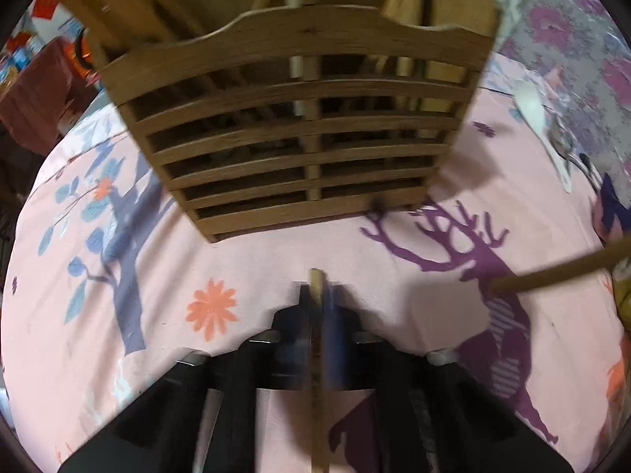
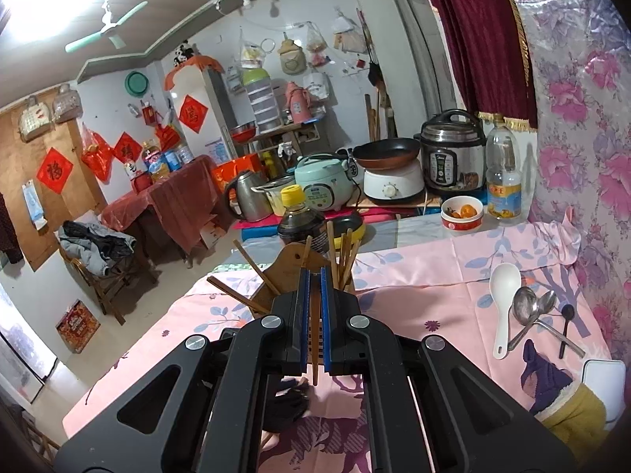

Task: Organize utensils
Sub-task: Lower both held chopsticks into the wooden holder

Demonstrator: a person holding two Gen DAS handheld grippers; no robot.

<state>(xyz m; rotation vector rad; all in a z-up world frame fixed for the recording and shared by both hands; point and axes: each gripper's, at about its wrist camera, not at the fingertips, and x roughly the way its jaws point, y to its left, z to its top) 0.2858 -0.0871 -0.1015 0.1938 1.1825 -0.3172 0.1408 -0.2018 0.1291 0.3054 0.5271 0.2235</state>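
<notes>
A slatted wooden utensil holder (image 1: 292,126) stands on the pink printed tablecloth (image 1: 276,252), with several chopsticks in it. My left gripper (image 1: 317,291) is shut on a wooden chopstick (image 1: 315,354), held upright just in front of the holder. My right gripper (image 2: 313,276) is shut on another chopstick (image 2: 315,339), close behind the holder (image 2: 292,264). That chopstick's end also shows at the right of the left wrist view (image 1: 560,272). A white spoon (image 2: 503,299) and metal spoons (image 2: 526,311) lie on the cloth at the right.
A dark sauce bottle (image 2: 301,220), a bowl of fruit (image 2: 461,213) and an oil bottle (image 2: 503,173) stand beyond the holder. Cookers and a pan (image 2: 386,149) fill the counter behind. A flowered wall (image 2: 583,118) bounds the right side.
</notes>
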